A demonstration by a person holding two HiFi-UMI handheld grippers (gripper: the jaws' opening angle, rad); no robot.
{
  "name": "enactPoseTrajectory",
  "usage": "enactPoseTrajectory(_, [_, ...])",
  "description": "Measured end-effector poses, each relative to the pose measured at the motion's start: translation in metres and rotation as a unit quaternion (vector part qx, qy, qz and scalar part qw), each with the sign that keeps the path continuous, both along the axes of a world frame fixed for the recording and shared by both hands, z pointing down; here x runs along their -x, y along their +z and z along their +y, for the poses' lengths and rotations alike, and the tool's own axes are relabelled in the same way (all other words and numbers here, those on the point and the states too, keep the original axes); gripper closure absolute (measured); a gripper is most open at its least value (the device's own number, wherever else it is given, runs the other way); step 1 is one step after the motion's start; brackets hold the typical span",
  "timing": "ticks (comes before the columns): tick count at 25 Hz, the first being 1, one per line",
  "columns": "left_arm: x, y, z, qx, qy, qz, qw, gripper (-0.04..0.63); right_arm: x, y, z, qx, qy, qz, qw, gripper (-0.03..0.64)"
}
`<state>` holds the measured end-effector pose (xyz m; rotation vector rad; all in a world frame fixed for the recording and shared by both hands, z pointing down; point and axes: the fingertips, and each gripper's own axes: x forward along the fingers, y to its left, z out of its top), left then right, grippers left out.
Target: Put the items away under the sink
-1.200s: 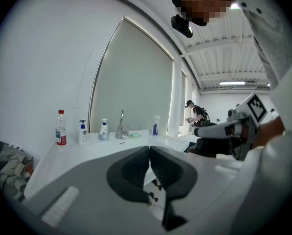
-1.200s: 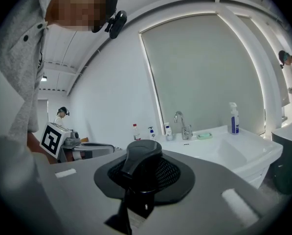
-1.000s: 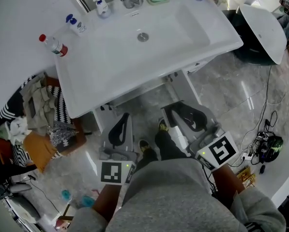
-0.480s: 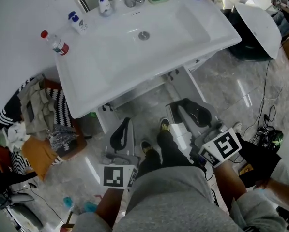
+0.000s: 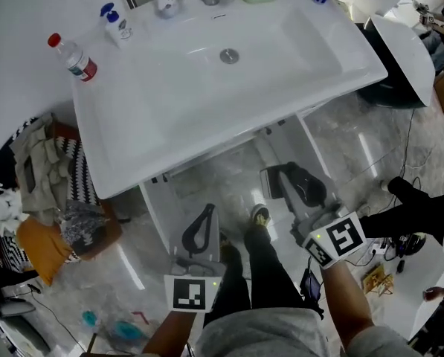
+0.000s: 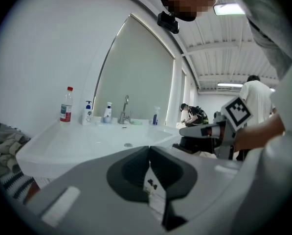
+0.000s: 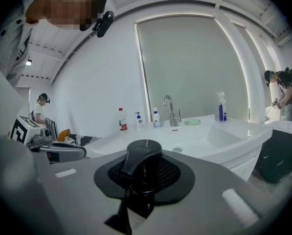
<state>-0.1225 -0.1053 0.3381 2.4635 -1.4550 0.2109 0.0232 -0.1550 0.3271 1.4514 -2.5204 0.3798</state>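
We drop lower at the white sink (image 5: 169, 103) — left gripper (image 5: 205, 218) closed empty, right gripper (image 5: 300, 186) clamping a black pump-top bottle (image 7: 138, 173) bound underneath.

You have no text you can read here. The red band label on the red-capped bottle (image 5: 71, 58), upper left on the sink surface (image 5: 110, 125), is too small to make out. So is the print on the pump bottle (image 5: 116, 27) beside it. The square marker (image 5: 190, 294) at lower centre and the second marker (image 5: 344, 236) at lower right show block patterns only, no letters.
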Motion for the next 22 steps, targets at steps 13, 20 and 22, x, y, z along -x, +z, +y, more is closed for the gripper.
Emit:
enactPoseTrajectory(13, [-0.044,0.174,-0.054,0.017,-0.061,-0.027,0.9976,0.583,-0.027,0.198,-0.057,0.024,-0.023,0.003,0.999,0.535])
enactPoseTrajectory(20, [-0.047,0.285,-0.091,-0.005,-0.076,-0.050,0.9959,0.583,-0.029,0.310,-0.107,0.010,-0.029,0.014,0.999,0.535])
enactPoseTrajectory(22, [-0.044,0.315,-0.105,-0.019,-0.084,-0.050,0.9950,0.583,-0.028,0.341,-0.123,0.000,-0.029,0.020,0.999,0.535])
